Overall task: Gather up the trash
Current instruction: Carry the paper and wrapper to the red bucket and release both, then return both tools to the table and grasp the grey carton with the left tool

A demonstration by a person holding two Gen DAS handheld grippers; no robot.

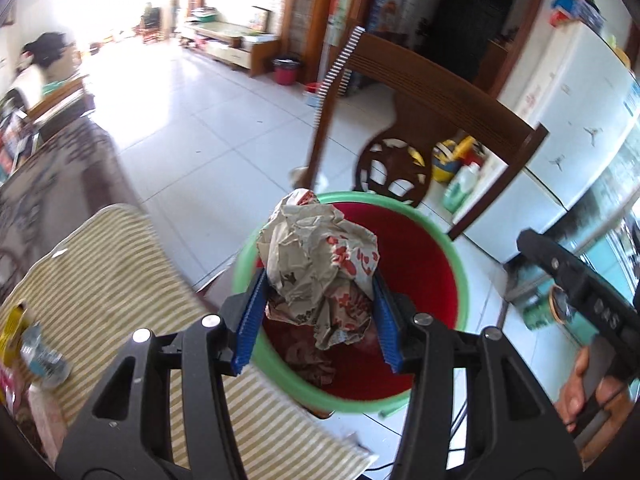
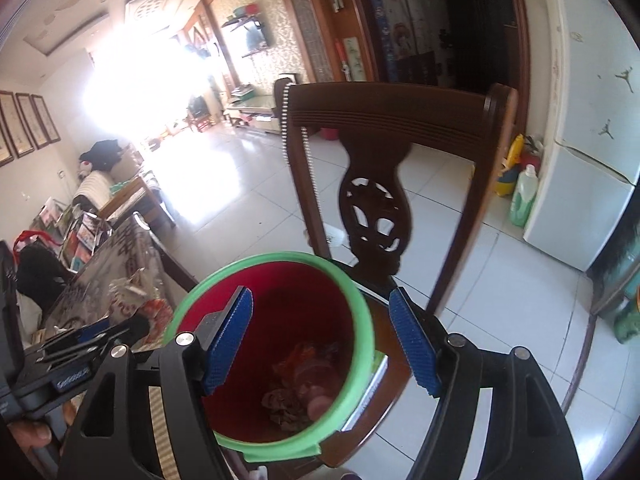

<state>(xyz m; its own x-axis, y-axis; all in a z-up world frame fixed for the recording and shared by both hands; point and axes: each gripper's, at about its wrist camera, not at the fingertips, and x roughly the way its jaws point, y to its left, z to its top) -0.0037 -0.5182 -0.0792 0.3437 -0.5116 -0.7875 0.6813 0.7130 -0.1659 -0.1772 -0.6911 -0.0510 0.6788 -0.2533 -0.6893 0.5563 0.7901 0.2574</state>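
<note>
A wooden chair (image 2: 404, 120) on the tiled floor (image 1: 208, 128) carries the red bin (image 2: 280, 292) (green-rimmed).

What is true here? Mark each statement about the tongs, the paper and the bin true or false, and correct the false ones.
1. The left tongs hold a crumpled paper wrapper. True.
2. The right tongs grip a bottle. False: they are open with nothing between them.
3. The bin is red inside with a green rim. True.
4. The bin is empty. False: crumpled trash already lies at its bottom.
5. A dark wooden chair stands behind the bin. True.
6. The wrapper lies on the striped cloth. False: it is held above the bin's mouth.
</note>
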